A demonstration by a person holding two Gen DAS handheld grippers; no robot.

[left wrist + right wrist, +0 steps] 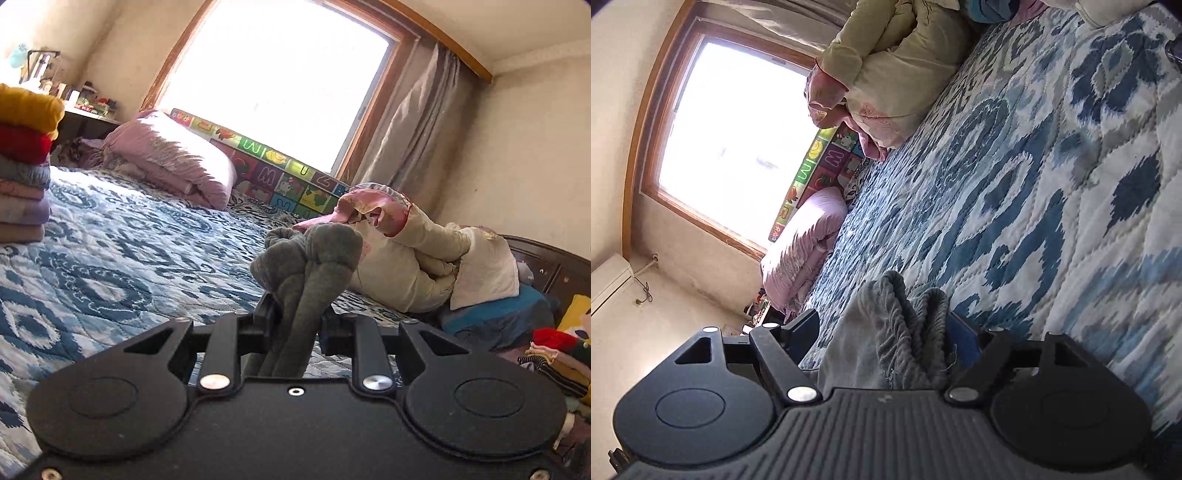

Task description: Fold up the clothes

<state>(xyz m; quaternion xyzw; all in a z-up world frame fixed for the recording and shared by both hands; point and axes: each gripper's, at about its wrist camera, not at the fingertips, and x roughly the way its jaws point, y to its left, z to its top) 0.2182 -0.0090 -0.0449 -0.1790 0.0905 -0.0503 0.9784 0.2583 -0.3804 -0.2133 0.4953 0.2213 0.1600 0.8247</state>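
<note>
A bunched grey garment [306,254] stands up out of my left gripper [301,314], whose jaws are shut on its gathered folds above the blue-and-white quilted bedspread [110,240]. In the right wrist view, which is rolled on its side, the grey garment's ribbed waistband [905,325] lies between the fingers of my right gripper [886,336]. Those black fingers [807,325] stand wide apart, and the cloth sits loose between them without being pressed. The bedspread [1034,184] stretches away behind the waistband.
A stack of folded clothes [22,166] rises at the left of the bed. A pink quilt [173,158] and a cream padded jacket heap [413,266] lie along the window side. More loose clothes [554,354] sit at the right, by a dark headboard [546,258].
</note>
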